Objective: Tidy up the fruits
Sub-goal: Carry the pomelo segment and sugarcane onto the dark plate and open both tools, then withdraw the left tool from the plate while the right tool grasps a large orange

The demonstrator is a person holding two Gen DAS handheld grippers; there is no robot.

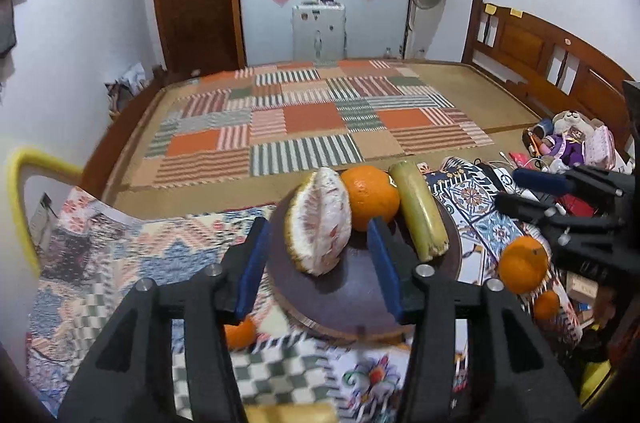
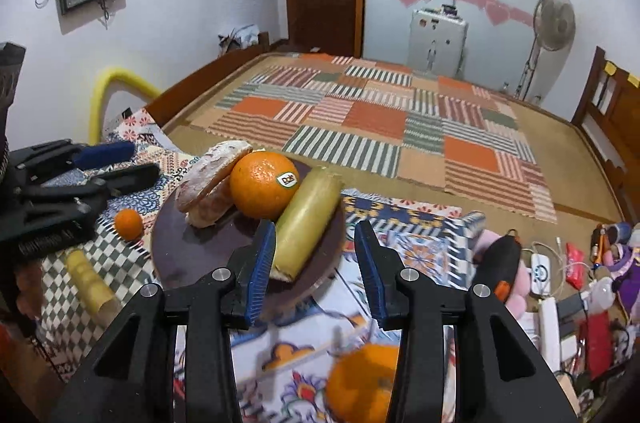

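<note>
A dark round plate (image 1: 352, 297) (image 2: 188, 251) on a patterned cloth holds a peeled pomelo wedge (image 1: 320, 223) (image 2: 212, 183), an orange with a sticker (image 1: 370, 197) (image 2: 262, 183) and a yellow-green cane piece (image 1: 418, 209) (image 2: 306, 223). My left gripper (image 1: 320, 263) is open and empty over the plate, its pads on either side of the pomelo without touching it. My right gripper (image 2: 316, 267) is open and empty at the plate's right edge beside the cane piece. A loose orange (image 1: 522, 263) (image 2: 360, 383) lies right of the plate. A small orange (image 2: 129, 223) (image 1: 240, 333) and a second cane piece (image 2: 88, 281) lie left of it.
The patterned cloth (image 1: 140, 255) covers a low table in front of a bed with a patchwork mat (image 1: 304, 119). Clutter of toys, cables and a black tool (image 2: 504, 263) lies to the right. Another small orange (image 1: 546, 305) sits near that clutter. A yellow chair frame (image 1: 16, 183) stands left.
</note>
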